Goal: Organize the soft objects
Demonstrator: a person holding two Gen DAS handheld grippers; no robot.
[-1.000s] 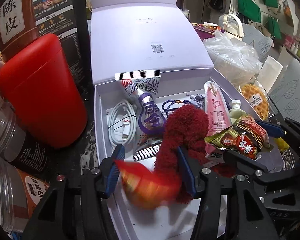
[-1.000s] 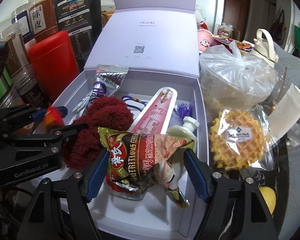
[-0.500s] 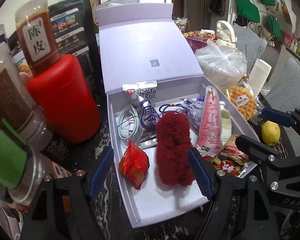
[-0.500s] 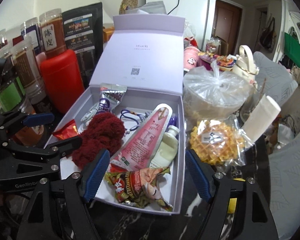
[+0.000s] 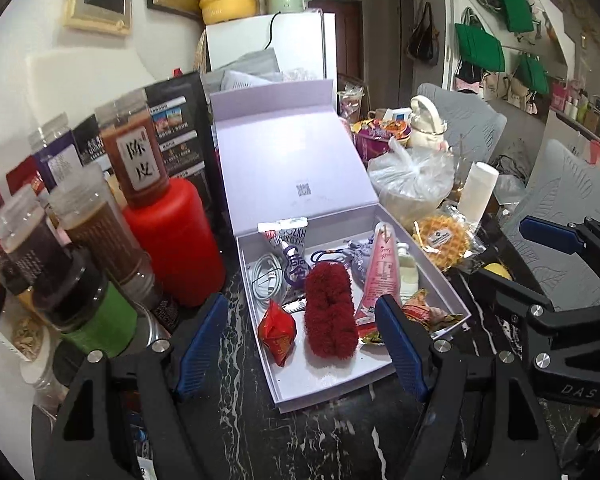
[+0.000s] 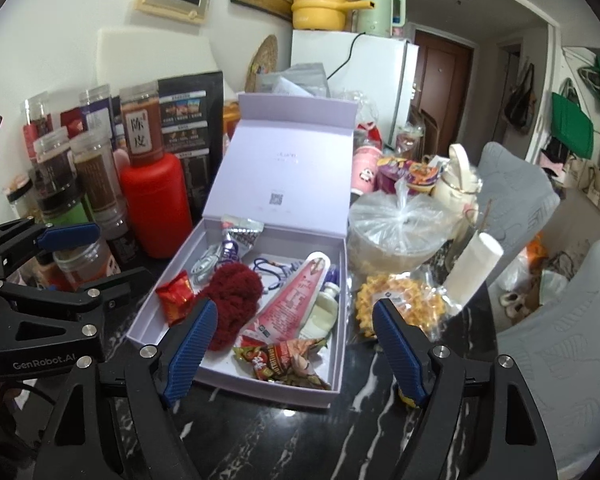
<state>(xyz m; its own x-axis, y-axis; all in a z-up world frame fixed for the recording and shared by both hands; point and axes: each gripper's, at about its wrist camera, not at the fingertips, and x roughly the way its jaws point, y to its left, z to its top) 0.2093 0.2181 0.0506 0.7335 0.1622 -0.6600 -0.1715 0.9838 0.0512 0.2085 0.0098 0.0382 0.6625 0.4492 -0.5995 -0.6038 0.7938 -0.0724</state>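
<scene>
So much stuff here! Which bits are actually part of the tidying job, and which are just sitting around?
Part of the job:
- lavender box, lid up
- red fuzzy item, in it
- small red packet, in it
- crinkled snack bag, in it
- pink pouch, in it

Just lying about:
- red canister
- spice jars
- waffle pack
- knotted plastic bag

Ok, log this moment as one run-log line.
left gripper: open, empty | right gripper: open, empty | red packet, snack bag: in lavender box
</scene>
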